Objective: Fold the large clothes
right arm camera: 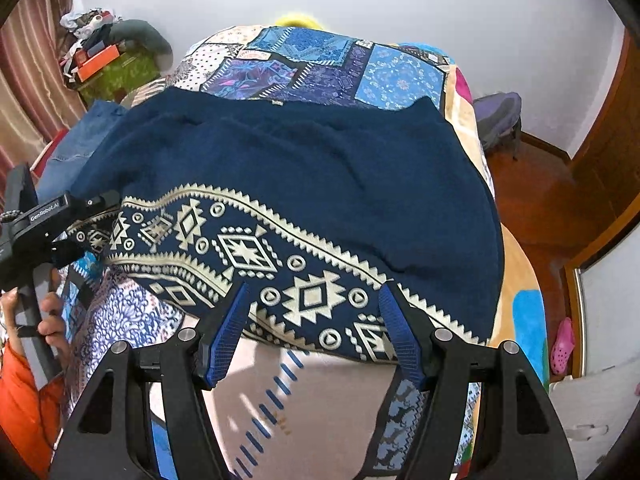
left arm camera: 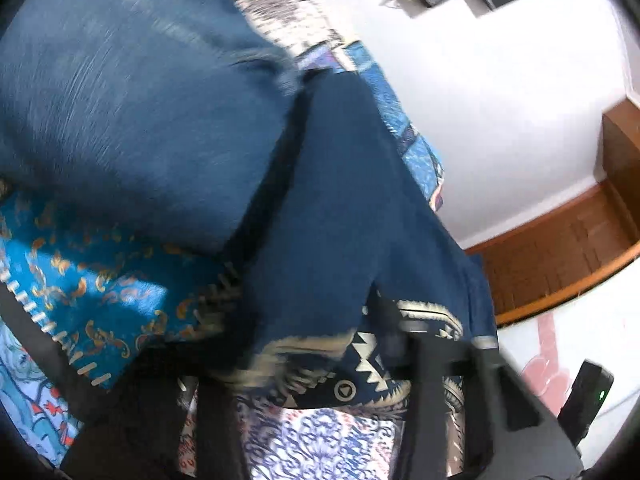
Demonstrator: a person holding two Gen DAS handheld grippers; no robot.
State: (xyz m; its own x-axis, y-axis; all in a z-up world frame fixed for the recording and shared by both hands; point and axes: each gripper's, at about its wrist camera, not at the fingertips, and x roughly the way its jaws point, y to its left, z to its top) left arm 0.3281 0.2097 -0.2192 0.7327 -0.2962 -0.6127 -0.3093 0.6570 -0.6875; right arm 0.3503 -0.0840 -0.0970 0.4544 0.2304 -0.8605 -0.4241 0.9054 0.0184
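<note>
The left gripper (right arm camera: pixel 90 216) is clamped on the left end of the navy sweater's (right arm camera: pixel 304 160) cream-patterned hem. The sweater lies spread across the patchwork bed (right arm camera: pixel 312 68). The right gripper (right arm camera: pixel 316 320) hovers with jaws apart over the hem at the bed's near edge.

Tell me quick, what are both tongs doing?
Left tongs: closed on the patterned edge of the navy garment.
Right tongs: open, holding nothing, the garment's hem between them.
</note>
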